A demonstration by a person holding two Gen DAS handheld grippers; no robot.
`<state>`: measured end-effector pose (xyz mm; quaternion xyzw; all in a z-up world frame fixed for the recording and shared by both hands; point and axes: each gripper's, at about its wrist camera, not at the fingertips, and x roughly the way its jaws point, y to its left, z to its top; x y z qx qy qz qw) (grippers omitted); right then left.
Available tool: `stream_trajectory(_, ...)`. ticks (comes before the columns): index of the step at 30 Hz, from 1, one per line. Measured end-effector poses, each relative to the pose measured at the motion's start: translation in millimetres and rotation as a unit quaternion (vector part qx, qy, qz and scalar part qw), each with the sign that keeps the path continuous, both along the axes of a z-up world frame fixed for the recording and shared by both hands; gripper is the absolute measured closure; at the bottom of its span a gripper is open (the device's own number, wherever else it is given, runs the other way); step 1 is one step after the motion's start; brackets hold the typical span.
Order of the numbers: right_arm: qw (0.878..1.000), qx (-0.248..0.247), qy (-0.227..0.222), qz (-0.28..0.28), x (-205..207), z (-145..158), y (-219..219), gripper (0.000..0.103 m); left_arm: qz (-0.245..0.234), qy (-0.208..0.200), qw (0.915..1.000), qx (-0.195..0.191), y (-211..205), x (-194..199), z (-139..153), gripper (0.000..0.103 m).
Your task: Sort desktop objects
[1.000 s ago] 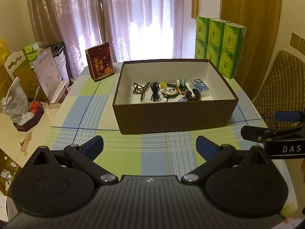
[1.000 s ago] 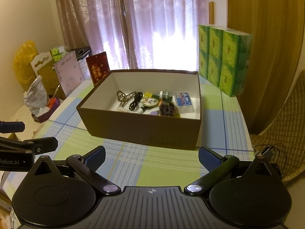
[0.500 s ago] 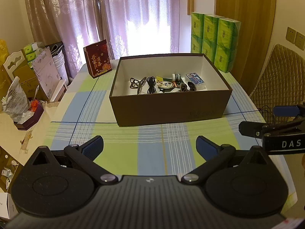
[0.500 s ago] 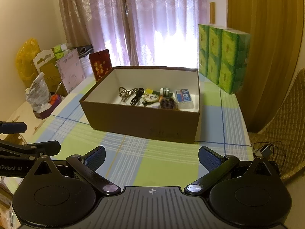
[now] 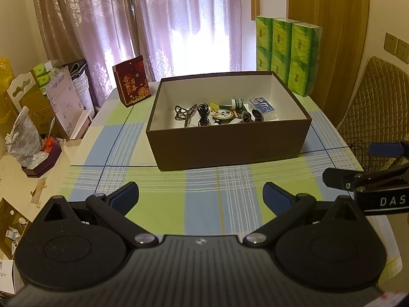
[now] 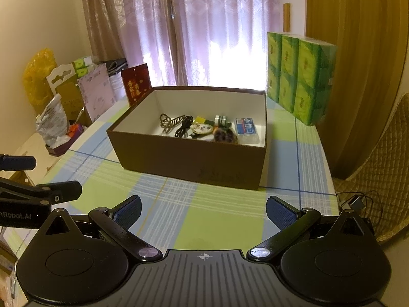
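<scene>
Pulled back from the brown box (image 5: pixel 230 143) compared with a second ago, so that it looks smaller and farther off in both views, with more checked tablecloth (image 5: pixel 204 194) showing in front. Left tool (image 5: pixel 200 194) spread wide and empty, hovering above the desk (image 5: pixel 84 158); right tool (image 6: pixel 203 211) likewise spread and holding nothing. Sorted items unchanged inside the box, resting in a row on its white floor: metal hair clip (image 5: pixel 184 112), coiled black cable (image 5: pixel 203 113), round badge (image 5: pixel 222 113), small green jar (image 5: pixel 237 103), dark scrunchie (image 5: pixel 251 116), blue pack (image 5: pixel 262 106). Red gift box (image 5: pixel 131 80) upright beyond the box's far left corner; stacked green tissue packs (image 5: pixel 288 53) at the far right. Purple lace curtains (image 5: pixel 179 20) backlit behind; quilted chair (image 5: pixel 378 102) at the right; bags and cartons (image 5: pixel 38 107) crowding the left side.
</scene>
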<state>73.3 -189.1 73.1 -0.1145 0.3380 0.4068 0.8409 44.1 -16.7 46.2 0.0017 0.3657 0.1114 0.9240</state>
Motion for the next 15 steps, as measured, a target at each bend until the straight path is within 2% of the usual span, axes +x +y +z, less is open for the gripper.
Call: stream_trajectory(15, 1.000, -0.007, 0.008, 0.007, -0.4, -9.2, -4.1, 0.002, 0.008, 0.010, 0.9999, 0.001, -4.7, 1.4, -8.6, 0.001)
